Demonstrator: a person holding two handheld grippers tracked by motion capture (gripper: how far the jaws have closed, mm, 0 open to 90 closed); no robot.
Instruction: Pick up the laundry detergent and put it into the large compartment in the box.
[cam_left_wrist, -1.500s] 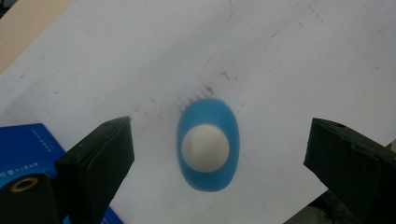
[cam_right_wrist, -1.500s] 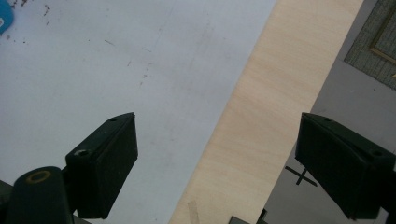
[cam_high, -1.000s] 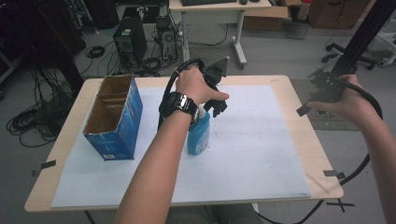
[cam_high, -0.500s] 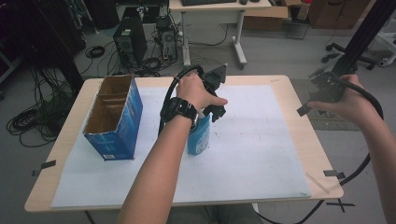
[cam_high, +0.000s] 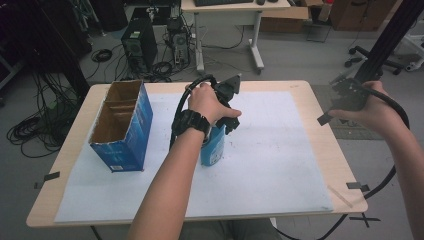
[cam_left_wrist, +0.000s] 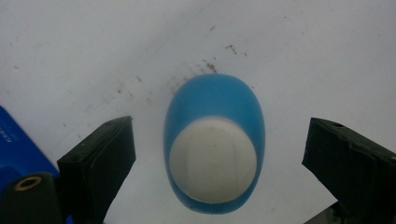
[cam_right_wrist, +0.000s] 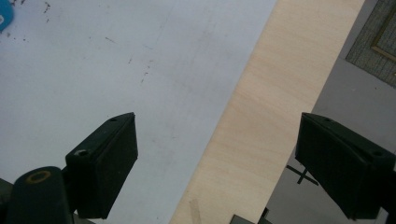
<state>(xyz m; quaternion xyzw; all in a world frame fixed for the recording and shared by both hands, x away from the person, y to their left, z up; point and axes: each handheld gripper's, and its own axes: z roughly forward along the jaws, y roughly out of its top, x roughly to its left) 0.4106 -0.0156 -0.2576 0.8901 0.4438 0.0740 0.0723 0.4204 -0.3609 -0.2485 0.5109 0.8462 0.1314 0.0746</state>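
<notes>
A blue bottle with a white cap (cam_left_wrist: 213, 150) stands upright on the white sheet near the table's middle (cam_high: 214, 146). My left gripper (cam_high: 226, 122) hangs right above it, pointing down and open; in the left gripper view (cam_left_wrist: 219, 154) the cap sits between the two spread jaws without touching them. My right gripper (cam_high: 336, 107) is held up over the table's right edge. It is open with nothing between its jaws (cam_right_wrist: 219, 163), and looks down on the sheet and the wooden edge.
An open blue cardboard box (cam_high: 121, 125) stands on the left part of the sheet; its corner (cam_left_wrist: 18, 140) lies just beside my left jaw. The white sheet (cam_high: 280, 150) covers most of the wooden table (cam_high: 330, 145). Computers, cables and a desk stand behind.
My left gripper has shifted slightly above the bottle, staying open. The right gripper has hardly moved.
</notes>
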